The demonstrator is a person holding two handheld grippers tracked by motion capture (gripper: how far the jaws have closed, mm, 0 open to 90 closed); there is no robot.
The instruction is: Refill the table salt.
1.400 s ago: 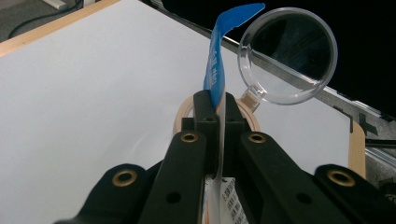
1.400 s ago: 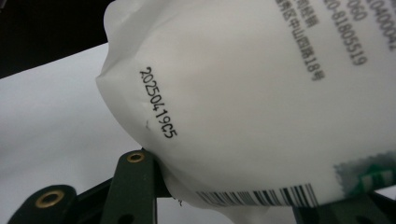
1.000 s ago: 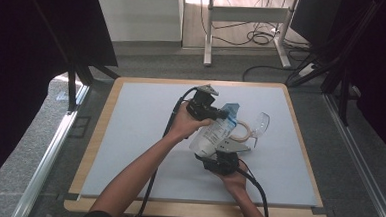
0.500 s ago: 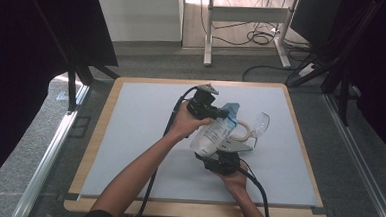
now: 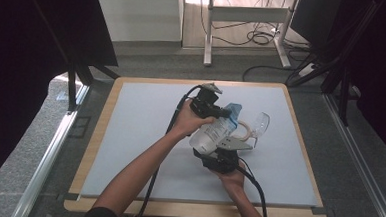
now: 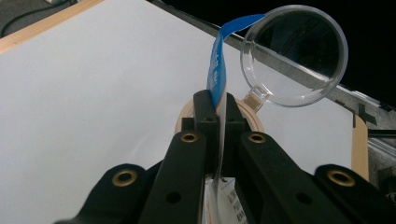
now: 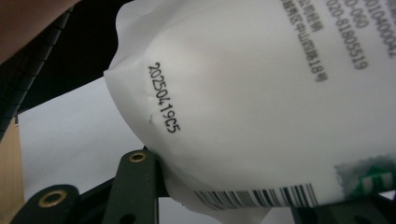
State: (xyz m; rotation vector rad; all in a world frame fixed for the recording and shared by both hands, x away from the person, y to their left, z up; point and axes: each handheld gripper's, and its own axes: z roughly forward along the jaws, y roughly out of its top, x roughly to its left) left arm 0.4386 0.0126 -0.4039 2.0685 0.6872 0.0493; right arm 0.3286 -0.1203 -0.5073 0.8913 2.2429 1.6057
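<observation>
1. The left gripper (image 6: 216, 105) has its black jaws pressed together on the blue top edge of the white printed plastic pouch (image 5: 210, 134).
2. The right gripper (image 5: 222, 151) clamps the pouch's lower end, jaws partly spread around it.
3. The pouch hangs above the pale grey mat (image 5: 140, 121), just beside a clear stemmed plastic glass (image 6: 294, 55).

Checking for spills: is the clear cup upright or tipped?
Tipped. The clear cup lies on its side, its round mouth facing the left gripper, whose jaws pinch the bag's blue strip.
</observation>
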